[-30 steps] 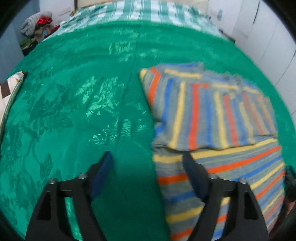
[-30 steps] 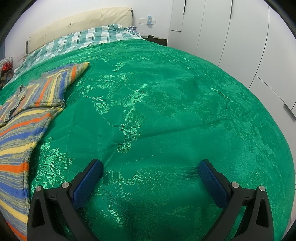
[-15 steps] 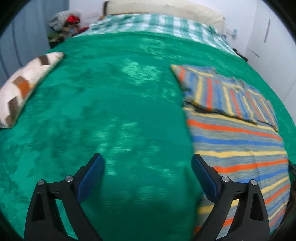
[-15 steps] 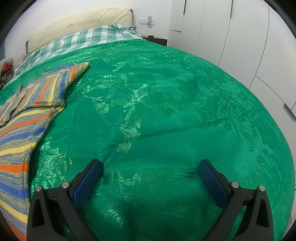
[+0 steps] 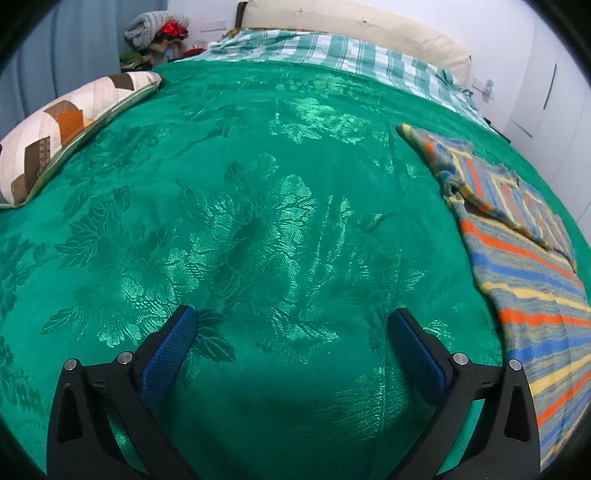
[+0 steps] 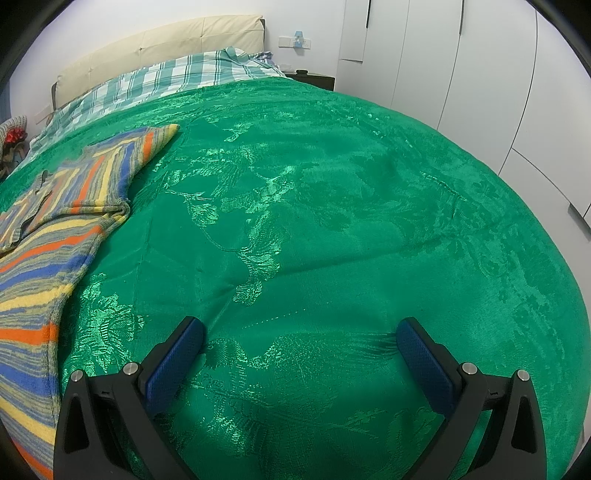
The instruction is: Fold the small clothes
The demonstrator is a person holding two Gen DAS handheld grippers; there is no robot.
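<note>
A striped knit garment (image 5: pixel 524 273) in orange, blue, yellow and grey lies flat on the green bedspread (image 5: pixel 258 206), with one part folded over its top. In the left wrist view it fills the right edge; in the right wrist view the same garment (image 6: pixel 48 236) lies at the left. My left gripper (image 5: pixel 291 332) hovers over bare bedspread to the left of the garment, its jaws opening wide with nothing between them. My right gripper (image 6: pixel 301 338) stands open over the bedspread (image 6: pixel 332 206), to the right of the garment, also with nothing in it.
A patchwork cushion (image 5: pixel 70 125) lies at the bed's left edge. A checked sheet (image 5: pixel 332 55) and a beige headboard (image 5: pixel 354 26) are at the far end. White wardrobe doors (image 6: pixel 480 66) stand along the right side. A pile of clothes (image 5: pixel 155 29) sits beyond the far left corner.
My left gripper has swung left off the striped garment onto bare bedspread and its jaws have spread wider. The right gripper has not moved.
</note>
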